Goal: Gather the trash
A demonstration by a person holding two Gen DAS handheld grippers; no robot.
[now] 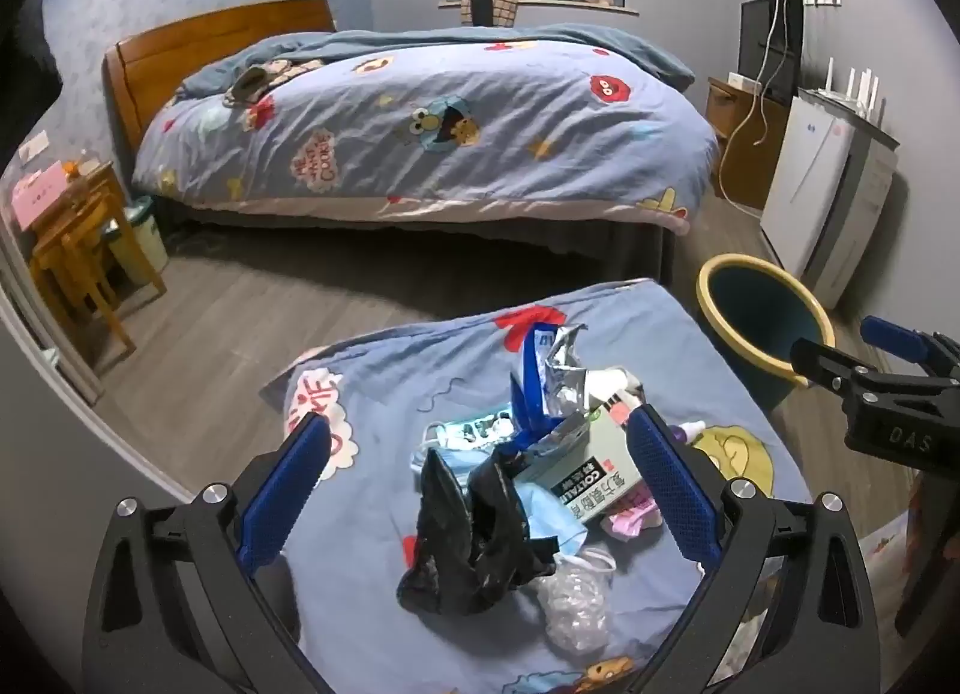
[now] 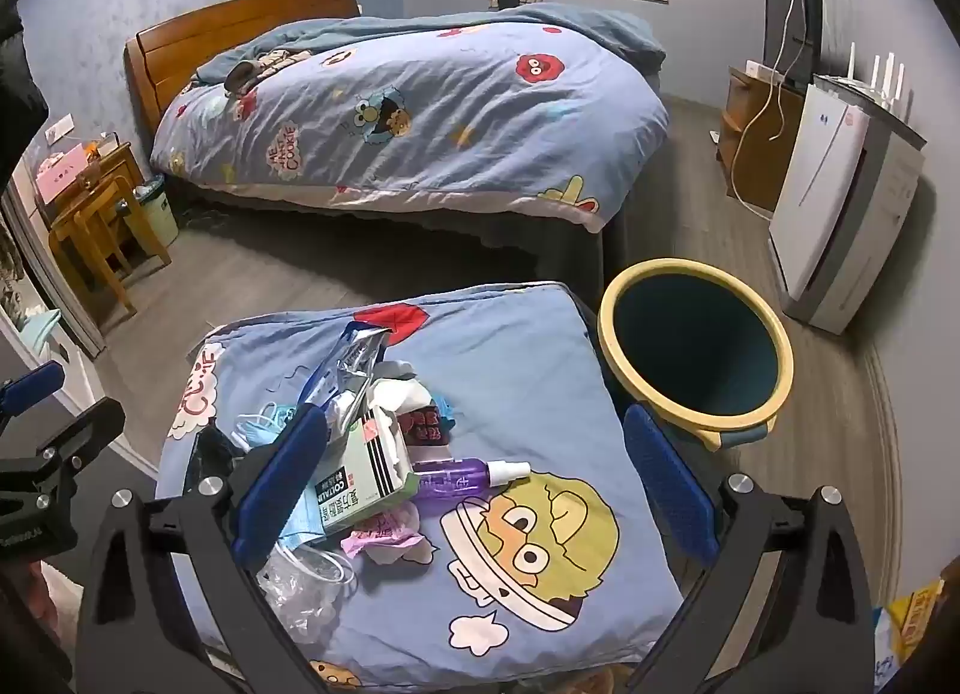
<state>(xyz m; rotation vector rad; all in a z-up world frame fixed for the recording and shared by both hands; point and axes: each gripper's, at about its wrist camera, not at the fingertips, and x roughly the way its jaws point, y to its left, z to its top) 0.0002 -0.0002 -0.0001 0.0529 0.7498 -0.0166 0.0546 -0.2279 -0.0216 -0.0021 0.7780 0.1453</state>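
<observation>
Both grippers spread, holding nothing; the left gripper [image 1: 480,490] straddles the black bag [image 1: 468,538]; bin [image 2: 696,358] lies nearer the right gripper [image 2: 474,490].

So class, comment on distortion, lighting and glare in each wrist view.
Left wrist: fisheye bends the floor and walls; dim bluish light; foil wrapper glints. Right wrist: same curved edges, black corners; bin interior dark; soft shadow under the bed.

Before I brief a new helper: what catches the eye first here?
A jumbled trash heap, topped by a crumpled black plastic bag and a green-white carton, sits on the cartoon-print blue cushion. Right of the cushion stands an empty yellow-rimmed dark bin. Both open grippers hover over the heap.
</observation>
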